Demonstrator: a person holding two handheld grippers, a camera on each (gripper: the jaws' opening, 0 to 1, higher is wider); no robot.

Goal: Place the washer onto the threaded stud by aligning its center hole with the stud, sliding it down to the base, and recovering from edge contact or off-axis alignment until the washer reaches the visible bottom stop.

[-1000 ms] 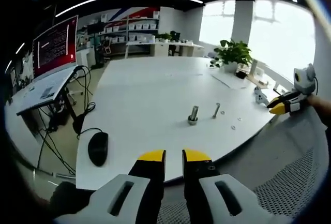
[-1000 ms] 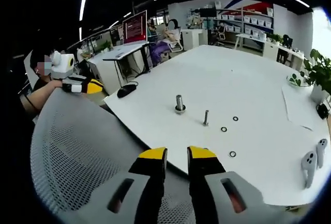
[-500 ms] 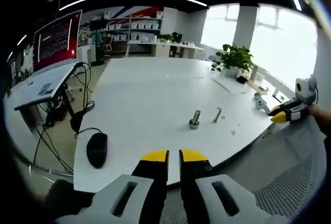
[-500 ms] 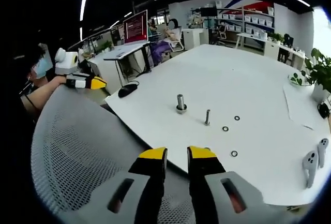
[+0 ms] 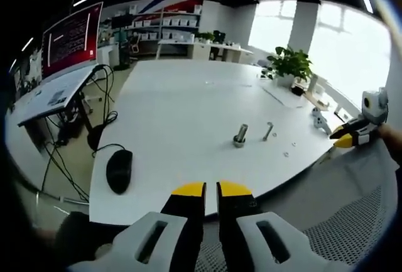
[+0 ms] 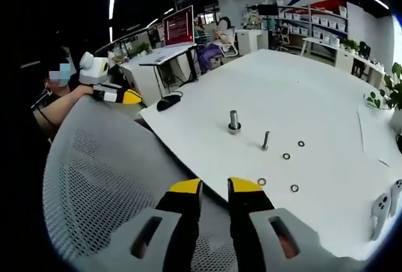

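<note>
In the left gripper view, the worktop [image 5: 176,115] is seen slightly nearer than a second ago; the left gripper [image 5: 204,188] is held with jaws almost together and empty, well short of the threaded stud [image 5: 269,131].

In the right gripper view, the right gripper [image 6: 214,186] has been brought closer, jaws slightly apart, empty, with a washer [image 6: 262,181] just beyond its tip. Pickup is judged not yet begun.
</note>
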